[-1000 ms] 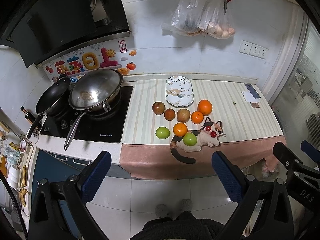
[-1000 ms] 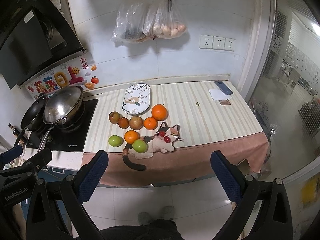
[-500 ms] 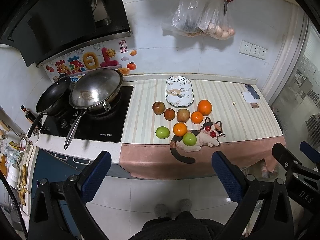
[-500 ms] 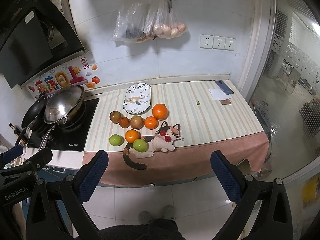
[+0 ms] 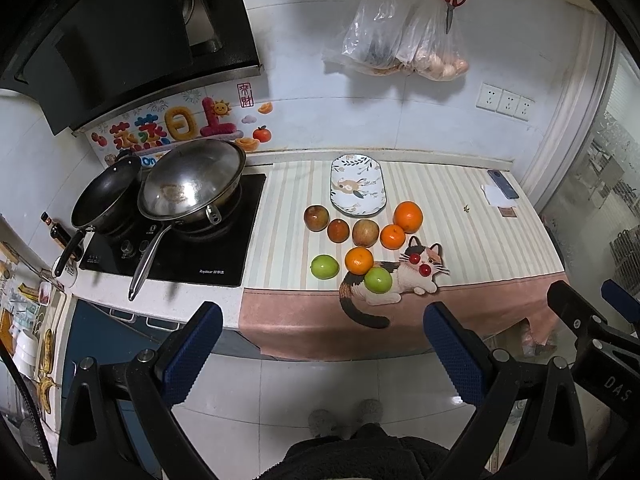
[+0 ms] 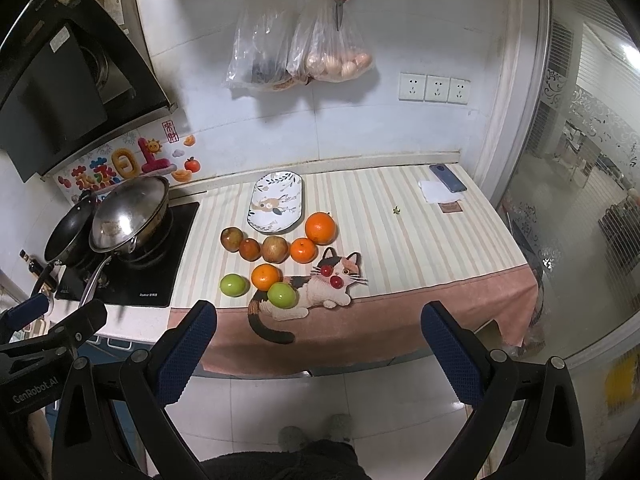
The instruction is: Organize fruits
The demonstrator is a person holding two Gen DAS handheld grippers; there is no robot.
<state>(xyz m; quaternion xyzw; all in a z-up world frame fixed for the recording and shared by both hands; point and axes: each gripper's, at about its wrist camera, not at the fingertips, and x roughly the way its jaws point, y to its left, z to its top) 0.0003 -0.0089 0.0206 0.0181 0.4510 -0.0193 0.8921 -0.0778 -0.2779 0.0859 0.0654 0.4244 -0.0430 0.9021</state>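
Several fruits lie on the striped counter cloth (image 5: 460,216): a large orange (image 5: 408,216), smaller oranges (image 5: 359,260), two green apples (image 5: 325,267) (image 5: 377,280) and brownish apples (image 5: 316,218). An empty oval patterned plate (image 5: 357,190) lies behind them. The same group shows in the right wrist view, with the large orange (image 6: 319,228), a green apple (image 6: 281,295) and the plate (image 6: 276,202). My left gripper (image 5: 320,336) and right gripper (image 6: 318,334) are both open and empty, held well back from the counter above the floor.
A stove (image 5: 176,248) with a lidded wok (image 5: 192,182) and a black pan (image 5: 106,196) stands left of the fruit. A cat-shaped mat (image 5: 400,280) lies under the front fruit. A phone (image 5: 502,184) and papers lie at the right end. Bags (image 5: 400,44) and scissors hang on the wall.
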